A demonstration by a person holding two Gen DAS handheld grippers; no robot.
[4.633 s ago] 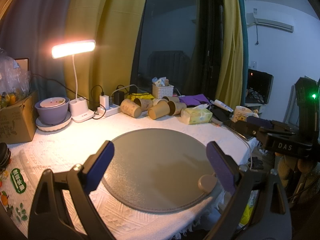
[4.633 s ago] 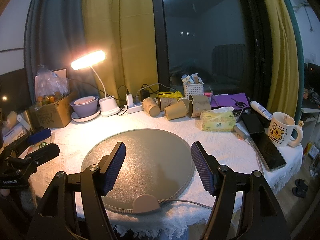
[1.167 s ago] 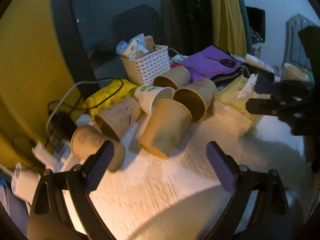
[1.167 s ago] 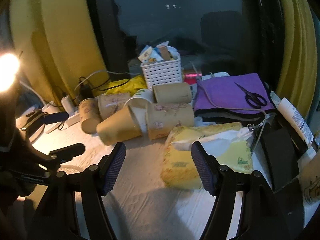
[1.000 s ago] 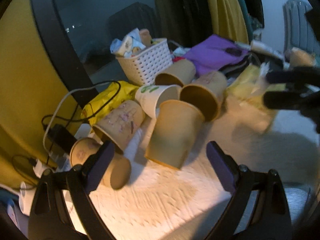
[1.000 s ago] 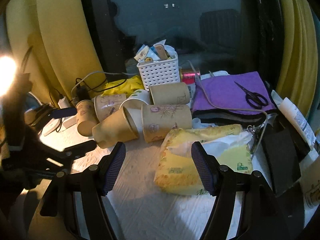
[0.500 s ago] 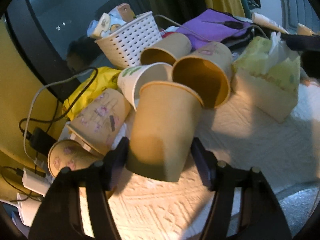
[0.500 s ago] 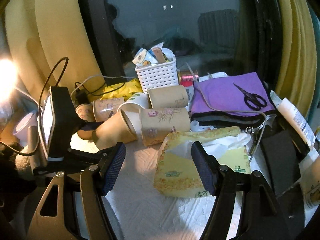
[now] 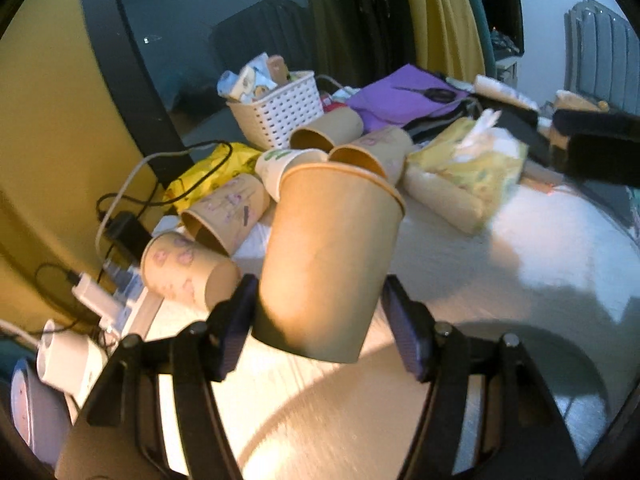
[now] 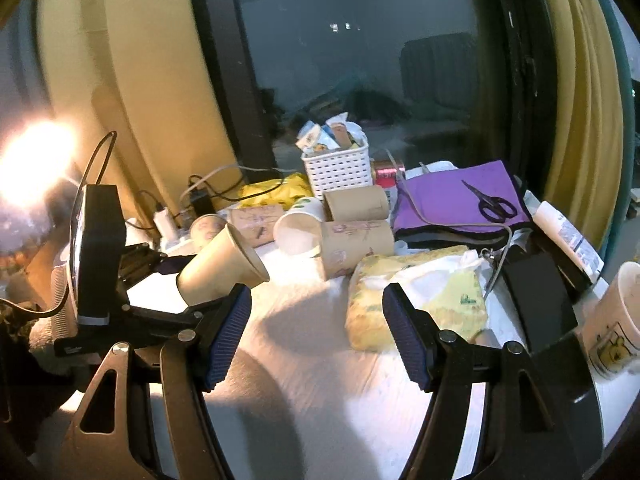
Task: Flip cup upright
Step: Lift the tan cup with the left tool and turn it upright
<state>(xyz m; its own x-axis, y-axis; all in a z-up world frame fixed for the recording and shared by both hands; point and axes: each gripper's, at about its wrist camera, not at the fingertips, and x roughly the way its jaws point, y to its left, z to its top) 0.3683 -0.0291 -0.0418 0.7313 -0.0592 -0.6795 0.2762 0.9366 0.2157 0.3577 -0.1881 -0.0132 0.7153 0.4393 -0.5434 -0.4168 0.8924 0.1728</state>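
Cup point(image 9: 328, 264) now pinched near its base by the left gripper point(image 9: 320, 316) fingers and lifted clear of the cup pile point(image 9: 280, 184) at the desk's point(image 9: 500, 248) back edge; half a second ago it lay there. Long axis tilted, mouth pointing up and away: flip partly done. Right gripper point(image 10: 316, 332) fingers spread, empty.

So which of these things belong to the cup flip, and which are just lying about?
Part of the job:
- plain paper cup, tilted and off the table
- left tongs, shut on it

Lying about:
- other paper cups, on their sides
- white basket
- tissue pack
- scissors
- purple cloth
- right tongs, open and holding nothing
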